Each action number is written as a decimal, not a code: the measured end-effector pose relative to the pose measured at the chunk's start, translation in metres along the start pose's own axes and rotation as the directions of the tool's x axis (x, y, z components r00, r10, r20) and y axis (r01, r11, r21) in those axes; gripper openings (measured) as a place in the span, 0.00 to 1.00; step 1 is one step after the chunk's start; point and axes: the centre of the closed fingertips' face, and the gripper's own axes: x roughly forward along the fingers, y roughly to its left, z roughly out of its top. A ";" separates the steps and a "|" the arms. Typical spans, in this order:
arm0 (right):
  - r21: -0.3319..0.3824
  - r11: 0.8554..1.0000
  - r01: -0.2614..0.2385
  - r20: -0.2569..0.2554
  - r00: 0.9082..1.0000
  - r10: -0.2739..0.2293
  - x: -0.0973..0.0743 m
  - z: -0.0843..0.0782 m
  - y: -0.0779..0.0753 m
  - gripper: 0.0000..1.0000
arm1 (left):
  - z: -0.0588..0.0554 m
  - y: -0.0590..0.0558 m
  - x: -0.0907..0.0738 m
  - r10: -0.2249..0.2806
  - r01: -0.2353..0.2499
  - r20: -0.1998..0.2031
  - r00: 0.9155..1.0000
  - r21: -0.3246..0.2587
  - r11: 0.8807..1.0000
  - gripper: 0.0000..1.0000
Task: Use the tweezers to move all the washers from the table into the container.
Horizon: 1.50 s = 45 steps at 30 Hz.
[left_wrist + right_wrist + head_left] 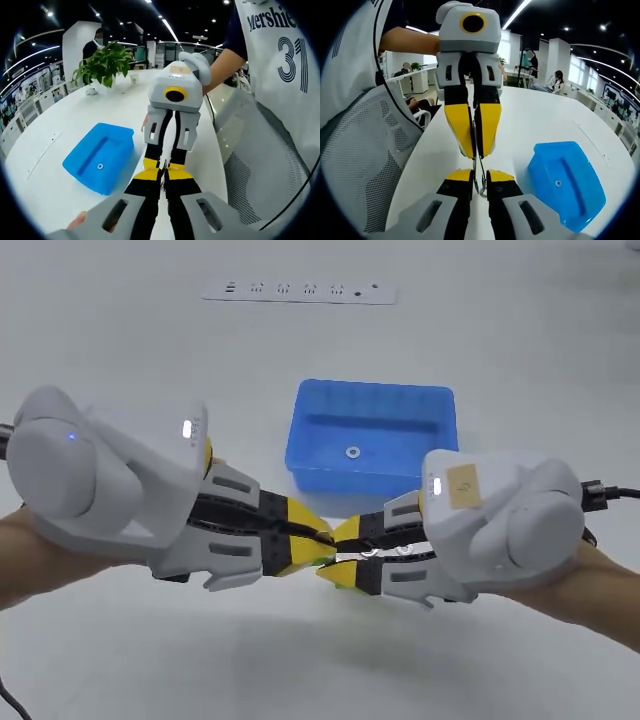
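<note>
Near centre: left gripper (pixel 315 540) and right gripper (pixel 342 552) meet tip to tip over the white tabletop (pixel 300 660). Thin silver metal tweezers (pixel 478 172) run between them. One end sits between the right gripper's jaws, the other runs into the left gripper's yellow-tipped jaws. Both pairs of jaws look pressed together on the tweezers, with only narrow gaps.

Risks, my judgement:
- Two grips on one slim tool. If either hand twists or pulls off-axis, the tweezers can bend, rotate in the pads or pop out.
- If one side lets go before the other has a square hold, the tool drops to the table or sits skewed. Then the tips won't close true on a washer.
- Squeeze force: too hard clamps the tweezer arms together, too soft lets them slide.

Just beyond the grippers: blue rectangular plastic container (pixel 400 440), with one small silver ring-shaped washer (pixel 352 452) lying flat on its floor. Its near wall is close to the gripper tips, so a careless swing could nudge it. Whether more washers lie on the table under the grippers, cannot tell.

Far edge: long white power strip (pixel 298 291), well apart, no concern.
</note>
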 end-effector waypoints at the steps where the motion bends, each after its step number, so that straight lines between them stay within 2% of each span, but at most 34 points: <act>1: -0.002 1.000 0.002 -0.003 1.000 -0.002 0.000 -0.001 -0.001 0.12 | -0.001 0.000 0.000 -0.002 0.002 -0.002 1.000 -0.004 1.000 0.07; 10: 0.024 1.000 -0.007 0.003 1.000 0.007 0.001 -0.002 -0.004 0.13 | 0.000 0.004 0.001 0.003 -0.003 -0.003 1.000 -0.013 1.000 0.07; 11: 0.012 1.000 -0.014 -0.025 1.000 0.014 0.002 -0.007 -0.004 0.13 | 0.000 0.004 0.001 0.003 -0.003 -0.010 1.000 -0.004 1.000 0.07; 14: -0.010 0.999 -0.038 -0.047 0.998 0.037 0.005 -0.012 -0.002 0.12 | 0.001 0.005 0.003 -0.004 0.003 -0.014 1.000 -0.012 1.000 0.07; 17: -0.017 0.999 -0.044 -0.046 0.998 0.043 0.004 -0.011 -0.002 0.11 | 0.000 0.006 0.003 -0.002 0.002 -0.022 1.000 -0.014 1.000 0.07; 24: 0.027 0.998 -0.052 -0.024 0.998 0.053 0.004 -0.011 -0.002 0.11 | 0.000 0.005 0.004 -0.016 0.016 -0.028 0.999 -0.010 1.000 0.07; 37: 0.037 0.999 -0.035 -0.022 0.999 0.036 0.004 -0.011 0.000 0.10 | -0.001 0.002 0.003 -0.018 0.017 -0.024 1.000 -0.037 0.999 0.07; 45: 0.019 0.999 -0.028 -0.040 0.999 0.029 0.004 -0.007 0.006 0.10 | 0.000 -0.002 -0.001 -0.023 0.022 -0.044 0.999 -0.031 0.999 0.06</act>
